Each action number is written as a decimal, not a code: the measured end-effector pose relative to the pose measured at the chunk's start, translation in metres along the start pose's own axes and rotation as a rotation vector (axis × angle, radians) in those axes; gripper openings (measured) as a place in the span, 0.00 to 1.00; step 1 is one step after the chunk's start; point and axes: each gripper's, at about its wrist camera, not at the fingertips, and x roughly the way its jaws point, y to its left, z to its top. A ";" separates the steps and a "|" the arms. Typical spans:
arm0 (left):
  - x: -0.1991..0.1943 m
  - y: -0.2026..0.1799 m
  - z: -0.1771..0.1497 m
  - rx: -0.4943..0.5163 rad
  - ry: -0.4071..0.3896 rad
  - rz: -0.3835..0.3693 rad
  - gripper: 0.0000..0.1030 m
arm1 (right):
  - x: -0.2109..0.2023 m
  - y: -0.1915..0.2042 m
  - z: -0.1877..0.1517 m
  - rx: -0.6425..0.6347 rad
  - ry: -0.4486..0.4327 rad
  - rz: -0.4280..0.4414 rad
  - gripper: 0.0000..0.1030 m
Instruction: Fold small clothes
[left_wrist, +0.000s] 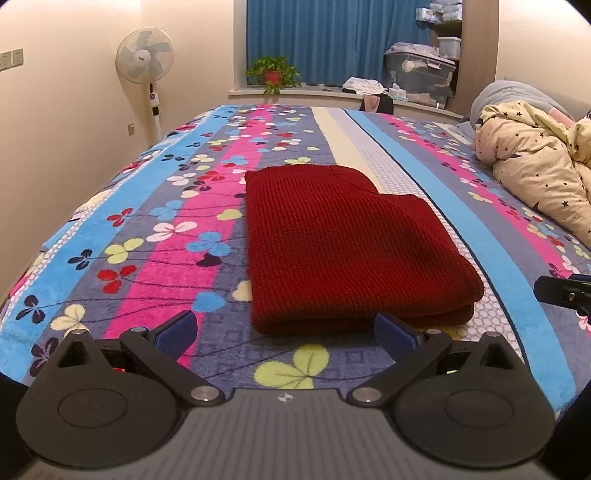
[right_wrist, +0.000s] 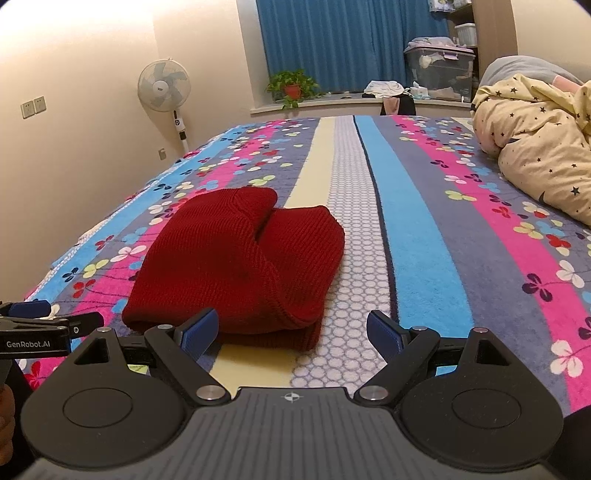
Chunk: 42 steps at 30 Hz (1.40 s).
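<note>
While both grippers' fingers (left_wrist: 177, 328) (right_wrist: 199, 332) gape empty, the folded red knit (left_wrist: 332, 243) lies on the bedspread (left_wrist: 129, 221).

Open blanket (right_wrist: 413, 229) surrounds the sweater (right_wrist: 236, 266); quilt (right_wrist: 535, 147) blocks far right.

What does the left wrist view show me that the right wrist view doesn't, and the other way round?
Only the left wrist view shows the left gripper head-on, open, nothing between its fingers.

Only the right wrist view shows the right gripper head-on, open too, the wall sockets, and the GenRobot.AI label.

Both show the folded red knit garment flat on the striped blanket, the fan, the potted plant, the star-print duvet and blue curtains.
</note>
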 end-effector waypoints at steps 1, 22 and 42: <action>0.000 0.000 0.000 0.002 -0.001 0.000 0.99 | 0.000 0.001 0.000 -0.001 0.001 0.000 0.86; 0.003 0.002 -0.001 -0.001 0.005 -0.002 0.99 | 0.002 0.005 -0.001 -0.020 0.015 0.007 0.86; 0.003 0.002 -0.001 0.008 0.000 -0.007 0.99 | 0.002 0.006 -0.001 -0.033 0.017 0.015 0.87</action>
